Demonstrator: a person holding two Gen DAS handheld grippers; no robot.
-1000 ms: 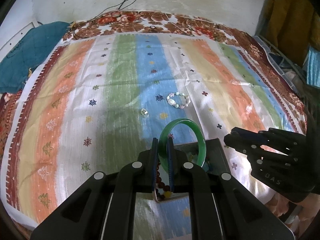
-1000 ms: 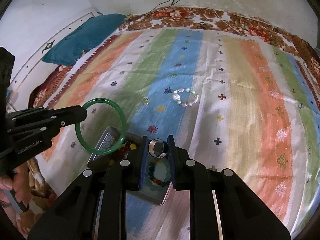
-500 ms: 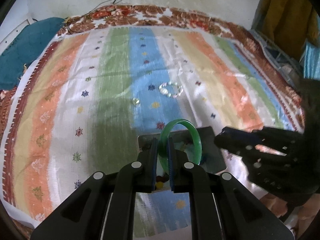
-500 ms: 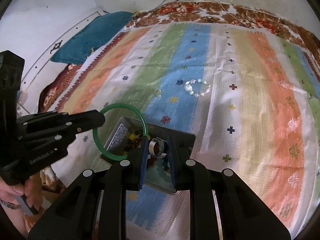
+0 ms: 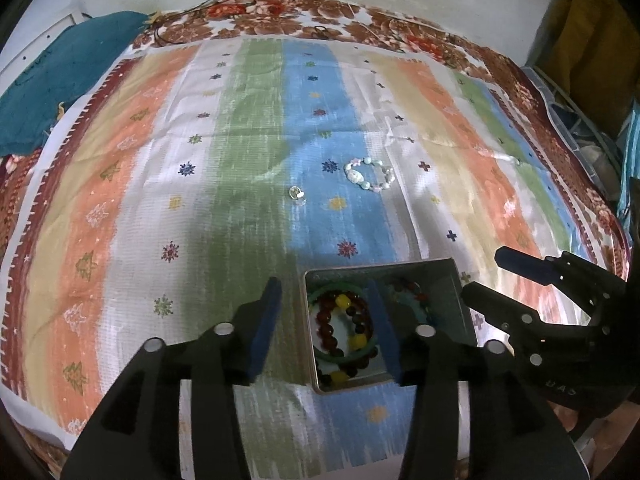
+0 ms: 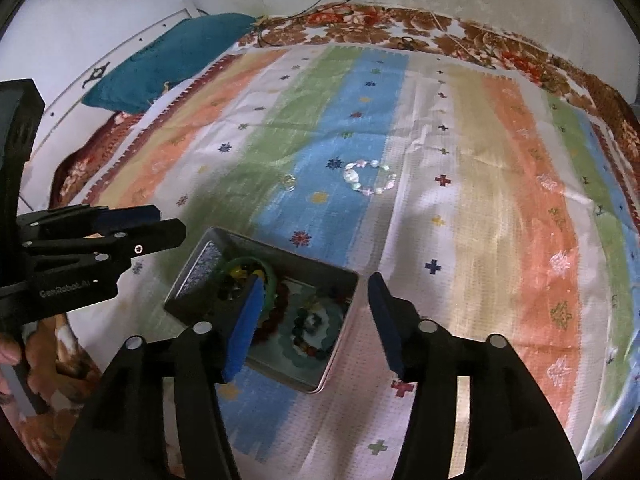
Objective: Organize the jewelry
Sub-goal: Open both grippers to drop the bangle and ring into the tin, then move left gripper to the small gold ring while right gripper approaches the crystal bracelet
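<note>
From the left wrist view we find the left gripper (image 5: pixel 326 322) poised above the metal tin (image 5: pixel 460 300), which sits on the striped cloth (image 5: pixel 248 160) at its near edge; its jaws have just been opening and now stand well apart with nothing pressed between the pads; the green bangle (image 5: pixel 332 354) lies flat inside the tin, ringed about a bracelet of dark red and yellow beads (image 5: pixel 340 320); we judge the parted jaws to be the release of that bangle, since it rests below them; the right gripper (image 5: pixel 486 276) enters from the right, close beside the tin's right wall, its fingers apart; two pieces lie loose further up the cloth, well apart from the tin: a pale bead bracelet (image 5: pixel 370 174) and a small ring (image 5: pixel 297 193).

From the right wrist view we find the right gripper (image 6: pixel 316 312) directly over the tin (image 6: pixel 344 312); its jaws have just been opening and stand wide and empty; a multicoloured bead bracelet (image 6: pixel 310 336) lies in the tin's right half, and we cannot pick out any smaller piece among the beads; the green bangle (image 6: pixel 270 284) shows partly behind the left finger; the left gripper (image 6: pixel 168 224) hovers at the tin's left side, held by a hand (image 6: pixel 8 354) at the frame edge; the pale bracelet (image 6: pixel 368 178) and ring (image 6: pixel 289 179) await collection; we judge both grippers free for them.
</note>
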